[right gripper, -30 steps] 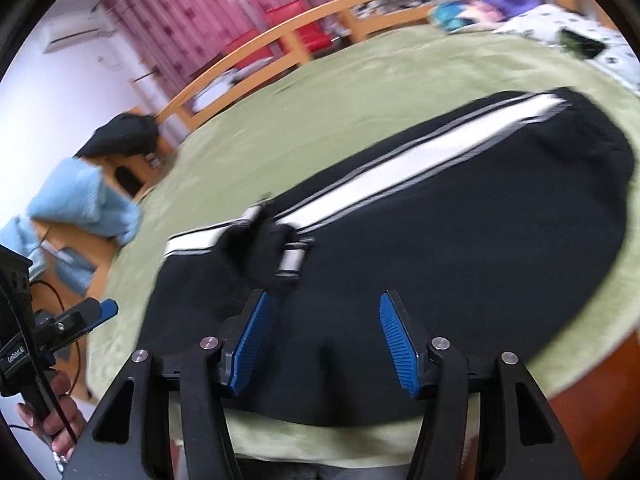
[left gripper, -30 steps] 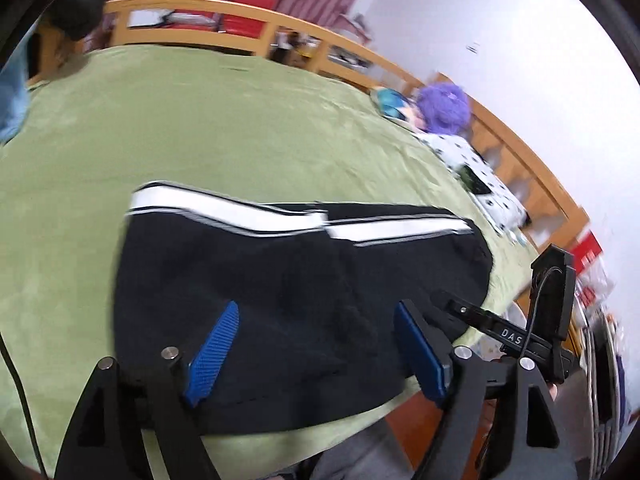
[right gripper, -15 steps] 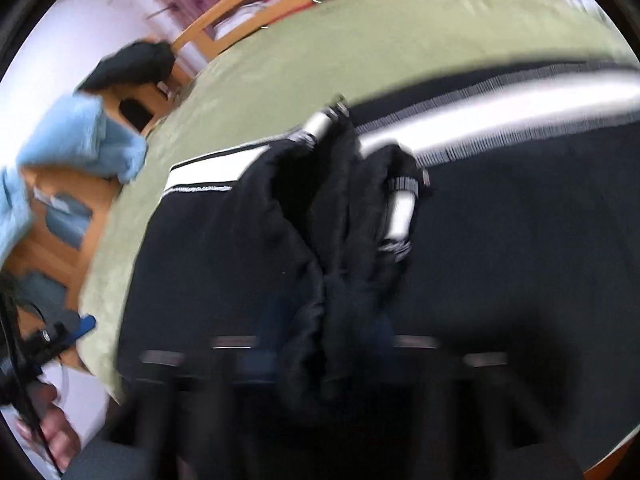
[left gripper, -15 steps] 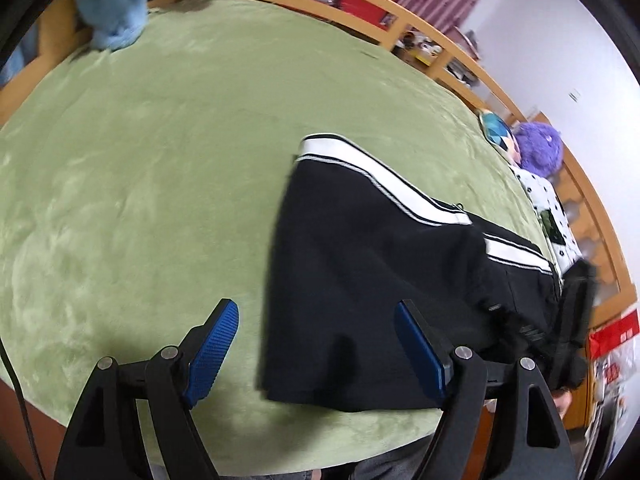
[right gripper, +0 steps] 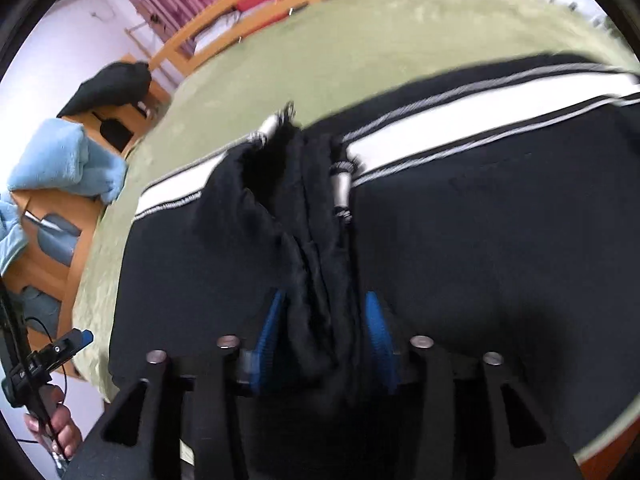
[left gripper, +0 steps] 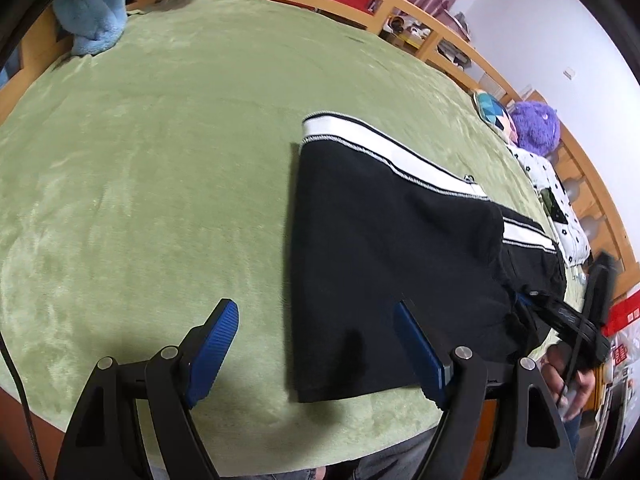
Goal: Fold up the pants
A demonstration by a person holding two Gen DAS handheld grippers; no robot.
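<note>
Black pants (left gripper: 392, 248) with a white side stripe (left gripper: 384, 156) lie flat on a green blanket (left gripper: 152, 152) covering the bed, close to its near edge. The left gripper (left gripper: 316, 344) hangs just above the blanket at that edge, its blue pads (left gripper: 212, 344) spread wide and holding nothing; one pad sits over bare blanket, the other over the pants' near corner. Further right along the same edge, the right gripper (right gripper: 324, 332) has its pads (right gripper: 376, 328) drawn in on a bunched, raised fold of the pants (right gripper: 312, 264), the black cloth standing up between them while the rest of the garment stays spread on the blanket (right gripper: 320, 48). A blue towel (left gripper: 92, 20) lies on the far left corner of the bed, and a purple plush (left gripper: 534, 128) rests near the wooden rail (left gripper: 460, 44).
</note>
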